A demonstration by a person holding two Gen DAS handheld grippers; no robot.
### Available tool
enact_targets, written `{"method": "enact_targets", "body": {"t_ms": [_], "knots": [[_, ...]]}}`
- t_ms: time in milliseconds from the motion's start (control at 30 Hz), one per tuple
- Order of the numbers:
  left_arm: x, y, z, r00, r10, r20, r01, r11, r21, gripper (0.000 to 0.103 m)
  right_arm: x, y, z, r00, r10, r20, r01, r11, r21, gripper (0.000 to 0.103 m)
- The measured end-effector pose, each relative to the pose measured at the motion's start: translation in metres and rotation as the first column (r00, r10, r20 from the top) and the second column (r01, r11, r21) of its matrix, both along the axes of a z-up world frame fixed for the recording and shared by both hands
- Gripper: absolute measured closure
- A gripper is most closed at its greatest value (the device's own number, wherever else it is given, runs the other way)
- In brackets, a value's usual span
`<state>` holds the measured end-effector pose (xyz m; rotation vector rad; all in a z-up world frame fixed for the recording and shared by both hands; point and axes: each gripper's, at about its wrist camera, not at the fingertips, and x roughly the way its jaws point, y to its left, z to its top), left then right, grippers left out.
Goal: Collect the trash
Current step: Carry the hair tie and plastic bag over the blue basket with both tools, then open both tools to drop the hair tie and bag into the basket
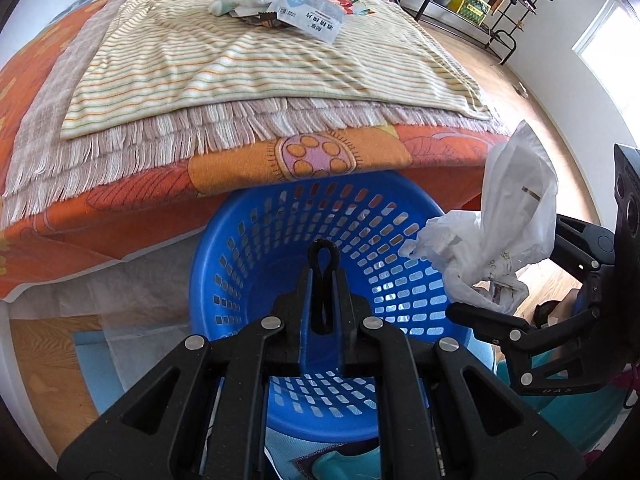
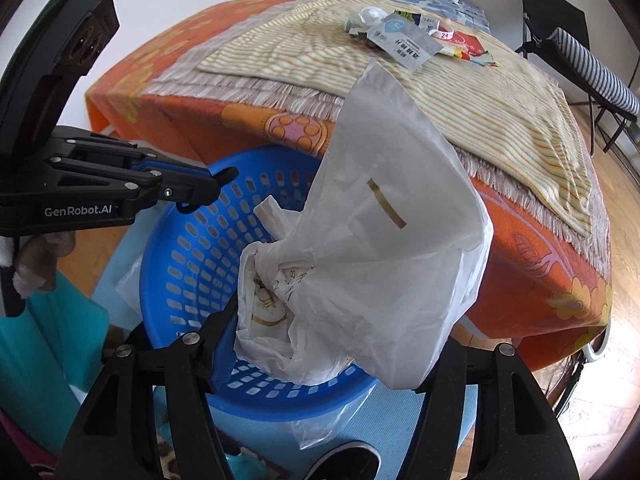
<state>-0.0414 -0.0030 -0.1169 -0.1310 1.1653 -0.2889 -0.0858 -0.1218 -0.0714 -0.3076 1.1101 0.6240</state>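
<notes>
right gripper (image 2: 320,344) grasps white plastic bag (image 2: 372,248) over blue laundry basket (image 1: 240,264); left gripper (image 1: 324,264) clenched, holding nothing.

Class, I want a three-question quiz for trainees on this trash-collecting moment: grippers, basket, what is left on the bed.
1. True or false: the left gripper is shut on the blue basket's rim.
2. What is between the right gripper's fingers? A) a bottle B) a white plastic bag C) a towel
3. Fill in: more wrappers lie on the ______ blanket.

Key: 1 true; 2 B; 3 striped.
</notes>
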Motion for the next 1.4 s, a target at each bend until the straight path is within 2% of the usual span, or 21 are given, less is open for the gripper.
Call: {"method": "enact_targets", "body": {"t_ms": [67, 133, 167, 200, 767, 1067, 1400], "knots": [[0.001, 0.0, -0.002, 1.0, -0.002, -0.007, 0.002, 1.0, 0.003, 0.096, 0.0, 0.001, -0.002, 1.0, 0.0, -0.005, 0.0, 1.0, -0.006, 0.038], [0.0, -0.001, -0.003, 1.0, -0.006, -0.011, 0.007, 1.0, 0.01, 0.087, 0.0, 0.002, -0.003, 1.0, 0.001, -0.01, -0.002, 1.0, -0.016, 0.037], [0.002, -0.002, -0.004, 1.0, -0.007, -0.011, 0.007, 1.0, 0.014, 0.073, 0.0, 0.002, -0.004, 1.0, 0.002, -0.01, -0.002, 1.0, -0.02, 0.037], [0.001, -0.001, -0.004, 1.0, -0.006, -0.005, 0.006, 1.0, 0.016, 0.064, -0.001, 0.002, -0.004, 1.0, 0.003, -0.008, -0.003, 1.0, -0.024, 0.037], [0.006, 0.001, -0.007, 1.0, 0.01, -0.02, -0.01, 1.0, 0.028, 0.062, 0.005, -0.001, -0.004, 0.999, -0.011, -0.034, 0.011, 1.0, -0.006, 0.034], [0.008, 0.007, 0.009, 0.999, 0.028, 0.031, -0.029, 0.999, 0.032, 0.062, 0.012, -0.004, 0.003, 0.999, -0.039, -0.014, 0.039, 0.999, 0.012, 0.034], [0.028, 0.017, 0.028, 0.995, 0.06, 0.079, -0.062, 0.998, 0.022, 0.062, 0.032, -0.008, 0.023, 0.995, -0.084, 0.056, 0.081, 0.995, 0.053, 0.034]]}}
